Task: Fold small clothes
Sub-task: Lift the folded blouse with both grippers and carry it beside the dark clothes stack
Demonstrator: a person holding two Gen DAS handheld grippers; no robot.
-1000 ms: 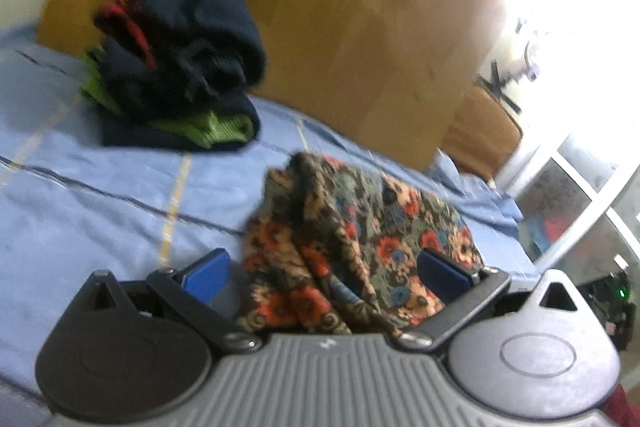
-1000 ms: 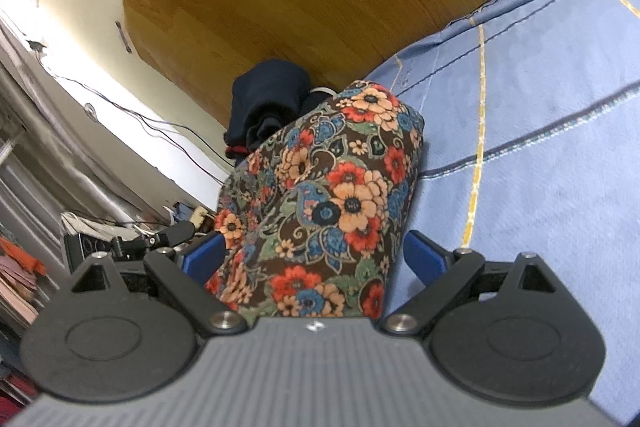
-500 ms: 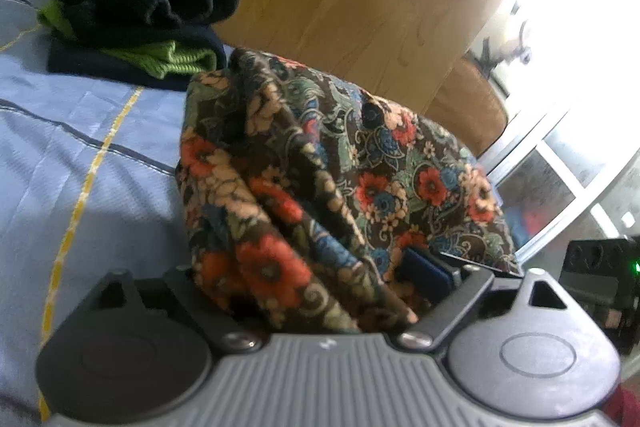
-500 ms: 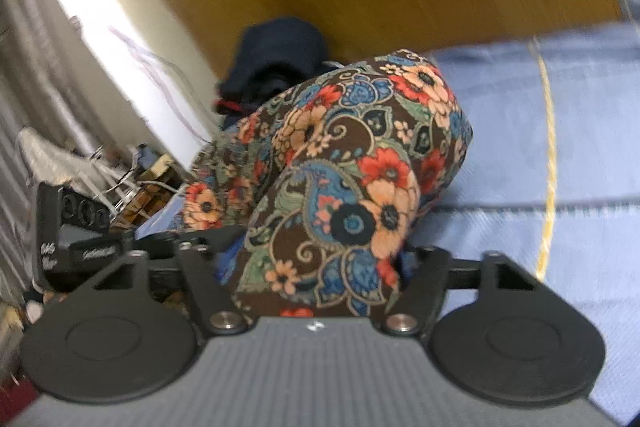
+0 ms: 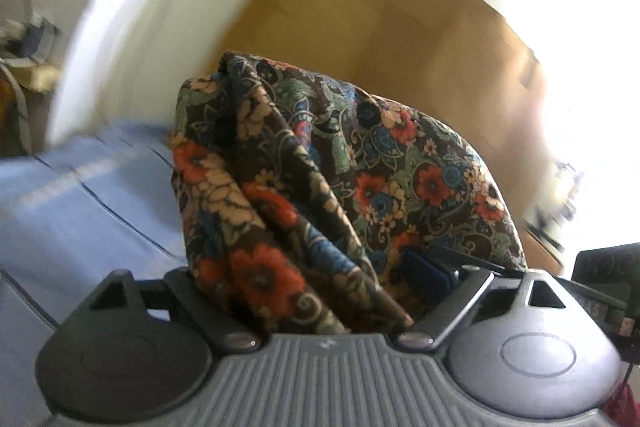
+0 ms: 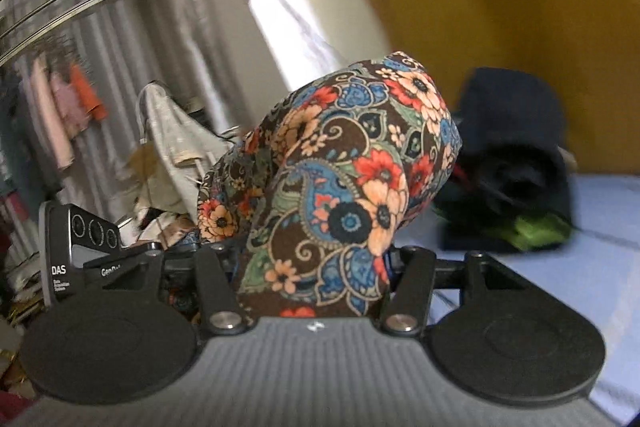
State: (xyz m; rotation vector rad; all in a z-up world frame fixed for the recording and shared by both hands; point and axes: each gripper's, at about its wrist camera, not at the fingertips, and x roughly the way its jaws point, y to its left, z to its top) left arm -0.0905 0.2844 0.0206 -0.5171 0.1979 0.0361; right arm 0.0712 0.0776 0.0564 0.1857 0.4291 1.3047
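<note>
Blue bedsheet (image 5: 80,211) below; both my left gripper (image 5: 320,291) and right gripper (image 6: 316,267) clamp the floral garment (image 5: 320,187), lifted bunched. Folding unfinished; folded pile (image 6: 516,163) waits beside.

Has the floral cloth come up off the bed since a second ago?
Yes. The floral cloth now rises above the pile of dark clothes on the bed, gripped by both the left gripper and right gripper.

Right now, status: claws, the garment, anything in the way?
Left claw shut on floral garment. Right claw shut on it too. Garment bunched, lifted off blue bedspread. Dark clothes pile beyond, apart from it.
</note>
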